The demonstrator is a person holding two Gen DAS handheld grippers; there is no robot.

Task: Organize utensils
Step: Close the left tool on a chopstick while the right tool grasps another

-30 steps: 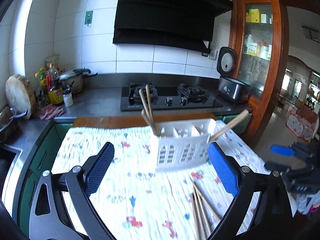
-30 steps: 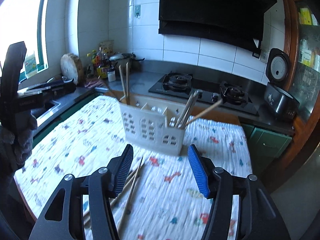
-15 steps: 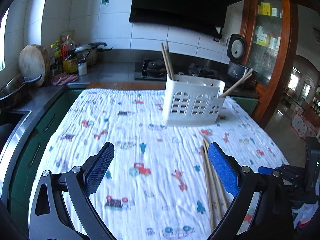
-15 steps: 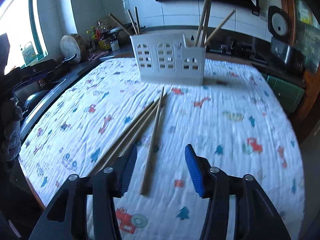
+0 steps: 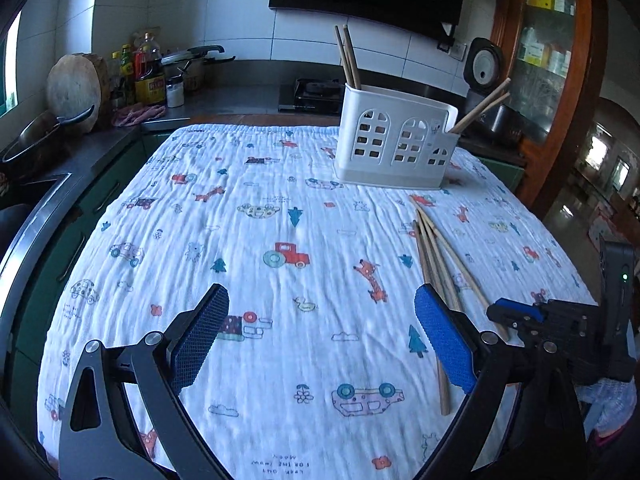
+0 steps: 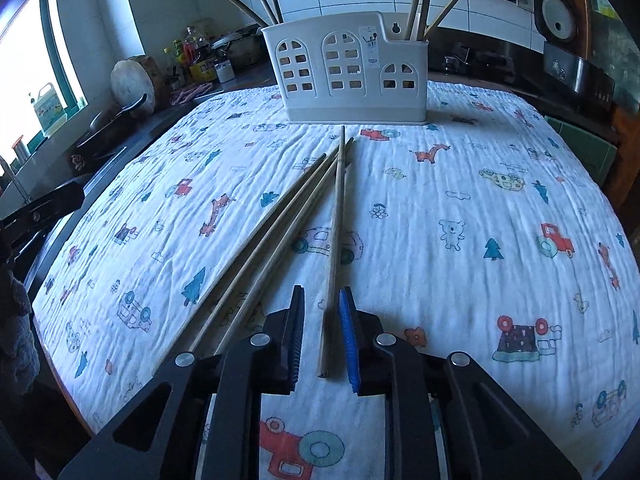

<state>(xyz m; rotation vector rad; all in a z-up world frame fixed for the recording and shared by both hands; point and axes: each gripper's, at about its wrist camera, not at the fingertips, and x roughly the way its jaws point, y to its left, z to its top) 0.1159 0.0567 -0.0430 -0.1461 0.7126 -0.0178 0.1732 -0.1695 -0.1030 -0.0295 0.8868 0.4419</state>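
Note:
A white utensil holder (image 5: 394, 146) (image 6: 347, 68) stands at the far side of the cloth-covered table, with chopsticks upright in its end compartments. Several loose wooden chopsticks (image 5: 438, 264) (image 6: 276, 232) lie on the cloth in front of it. My right gripper (image 6: 323, 332) is low over the cloth, jaws narrowed around the near end of one chopstick (image 6: 335, 240), with small gaps still showing on both sides. It also shows in the left wrist view (image 5: 520, 314). My left gripper (image 5: 320, 332) is wide open and empty above the cloth.
The table carries a white cloth (image 5: 240, 240) with cartoon prints. A counter with bottles (image 5: 150, 76), a round wooden board (image 5: 76, 86) and a pan (image 5: 40, 136) runs along the left. A stove and a rice cooker (image 5: 486, 68) stand behind the table.
Both grippers have dropped and pulled back from the holder. My right gripper has come down over the loose chopsticks and narrowed its jaws around one.

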